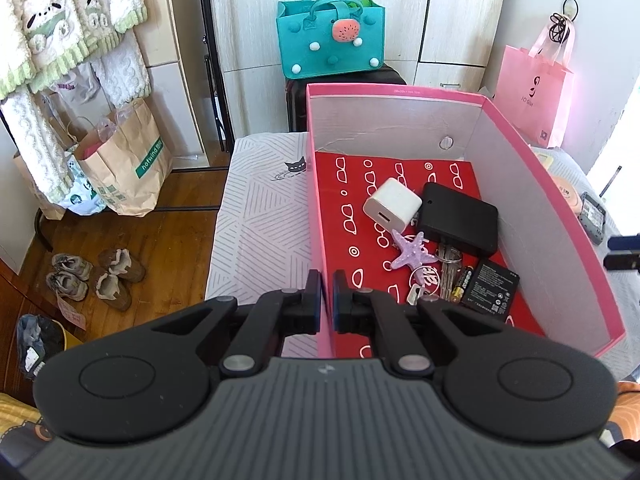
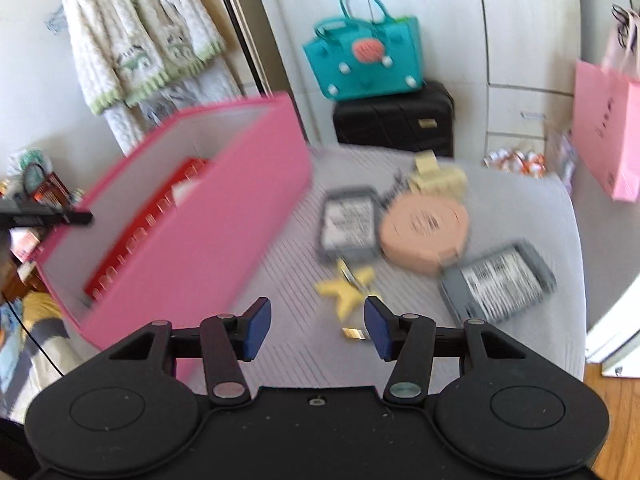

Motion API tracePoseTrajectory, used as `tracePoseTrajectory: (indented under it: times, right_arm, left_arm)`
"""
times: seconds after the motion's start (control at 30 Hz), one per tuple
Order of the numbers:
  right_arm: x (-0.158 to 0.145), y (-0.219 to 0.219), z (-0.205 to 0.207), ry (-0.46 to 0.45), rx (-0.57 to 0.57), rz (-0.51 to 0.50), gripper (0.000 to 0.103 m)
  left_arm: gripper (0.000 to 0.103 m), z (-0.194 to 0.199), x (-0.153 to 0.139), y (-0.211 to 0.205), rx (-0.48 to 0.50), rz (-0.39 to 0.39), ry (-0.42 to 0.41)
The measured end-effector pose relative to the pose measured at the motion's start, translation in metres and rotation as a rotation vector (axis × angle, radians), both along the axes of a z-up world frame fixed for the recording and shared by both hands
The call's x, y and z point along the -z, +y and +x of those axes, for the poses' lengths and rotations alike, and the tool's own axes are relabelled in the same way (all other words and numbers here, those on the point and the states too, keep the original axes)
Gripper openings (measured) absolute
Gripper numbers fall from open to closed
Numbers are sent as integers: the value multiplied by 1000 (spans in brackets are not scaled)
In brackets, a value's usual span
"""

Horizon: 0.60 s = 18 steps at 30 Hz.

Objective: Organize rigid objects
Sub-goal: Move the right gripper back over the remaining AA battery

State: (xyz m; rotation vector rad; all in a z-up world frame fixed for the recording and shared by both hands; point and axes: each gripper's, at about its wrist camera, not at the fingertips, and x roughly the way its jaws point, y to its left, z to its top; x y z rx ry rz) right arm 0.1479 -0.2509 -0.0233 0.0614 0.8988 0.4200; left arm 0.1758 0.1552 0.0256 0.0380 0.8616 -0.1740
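Observation:
My left gripper [image 1: 327, 298] is shut on the near left wall of the pink box [image 1: 520, 148]. Inside on the red liner lie a white charger [image 1: 392, 205], a black case [image 1: 460, 218], a purple starfish [image 1: 412, 254], keys [image 1: 448, 268], an AA battery [image 1: 462, 285] and a black phone battery [image 1: 494, 286]. My right gripper [image 2: 317, 330] is open and empty above the bed. Ahead of it lie a yellow starfish [image 2: 346, 286], two grey batteries [image 2: 350, 226] [image 2: 496, 282], a peach round compact [image 2: 424, 228] and a cream hair claw [image 2: 438, 176]. The right wrist view is blurred.
The pink box [image 2: 192, 248] sits on a striped grey bed cover [image 2: 400, 352]. A teal bag [image 1: 330, 38] rests on a black suitcase [image 2: 394, 120] behind. A pink paper bag [image 1: 534, 92] hangs at right. Paper bags [image 1: 124, 164] and shoes [image 1: 96, 276] stand on the wooden floor.

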Motion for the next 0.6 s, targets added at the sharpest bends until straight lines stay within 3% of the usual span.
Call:
tracePoseTrajectory:
  times: [0.17,0.6]
  right_arm:
    - [25,-7,-4,31,35,-34,59]
    - [39,11,13,-24,61,-139,71]
  left_arm:
    - [4,0,0,0,11,13,0]
    - [4,-1,0,-3,40,51,3]
